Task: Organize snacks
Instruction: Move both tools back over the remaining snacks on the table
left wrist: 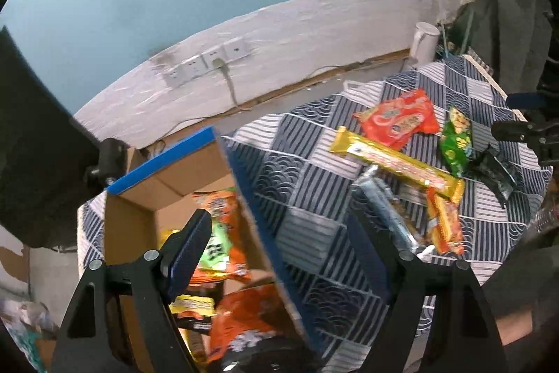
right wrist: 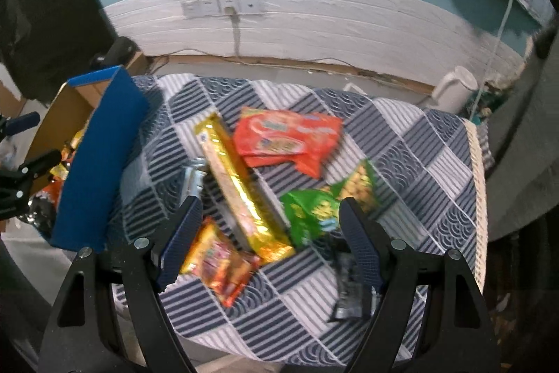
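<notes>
My left gripper (left wrist: 277, 215) is open and empty, straddling the right wall of a blue-sided cardboard box (left wrist: 139, 226) with several snack packets inside. On the checked tablecloth lie a red packet (right wrist: 290, 138), a long gold bar (right wrist: 241, 191), a green packet (right wrist: 321, 208), a small orange packet (right wrist: 220, 261), a black packet (right wrist: 349, 289) and a silver tube (right wrist: 194, 177). My right gripper (right wrist: 269, 202) hangs open above this pile, nothing between its fingers. The box (right wrist: 97, 163) stands to the pile's left.
A white jug (right wrist: 454, 90) stands behind the table's far right corner. Wall sockets (right wrist: 223, 4) with a cable are behind. The tablecloth's near edge (right wrist: 279, 352) drops off below my right gripper. A dark screen (left wrist: 31, 142) stands left of the box.
</notes>
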{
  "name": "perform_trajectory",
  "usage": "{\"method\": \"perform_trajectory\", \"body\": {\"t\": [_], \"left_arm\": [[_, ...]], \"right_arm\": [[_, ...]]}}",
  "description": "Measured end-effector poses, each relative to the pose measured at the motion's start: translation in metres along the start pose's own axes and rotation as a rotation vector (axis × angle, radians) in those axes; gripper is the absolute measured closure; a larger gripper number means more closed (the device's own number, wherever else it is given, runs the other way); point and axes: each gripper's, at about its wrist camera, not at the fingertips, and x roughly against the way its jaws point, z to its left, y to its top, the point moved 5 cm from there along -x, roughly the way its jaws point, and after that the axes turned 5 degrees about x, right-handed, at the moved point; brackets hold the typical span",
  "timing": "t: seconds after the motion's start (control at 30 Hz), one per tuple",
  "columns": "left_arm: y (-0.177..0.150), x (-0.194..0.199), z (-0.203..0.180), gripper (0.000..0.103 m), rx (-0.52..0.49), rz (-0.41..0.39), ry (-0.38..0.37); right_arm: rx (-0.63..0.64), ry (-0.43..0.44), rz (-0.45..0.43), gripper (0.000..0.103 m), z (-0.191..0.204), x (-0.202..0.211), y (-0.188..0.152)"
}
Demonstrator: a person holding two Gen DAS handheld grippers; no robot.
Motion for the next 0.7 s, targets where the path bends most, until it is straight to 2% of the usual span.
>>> {"method": "perform_trajectory", "body": {"t": [0.37, 0.7], "left_arm": [[-0.006, -0.025, -0.064, 0.022, -0.086, 0.075, -0.043], [-0.016, -0.067, -0.091, 0.022, -0.079, 0.177, -0.045]], "right_arm": [[-0.088, -0.036, 0.080, 0.022, -0.058, -0.017, -0.048], [-0.140, -0.047, 0.169, 0.022, -0.090, -0.048, -0.081]]}}
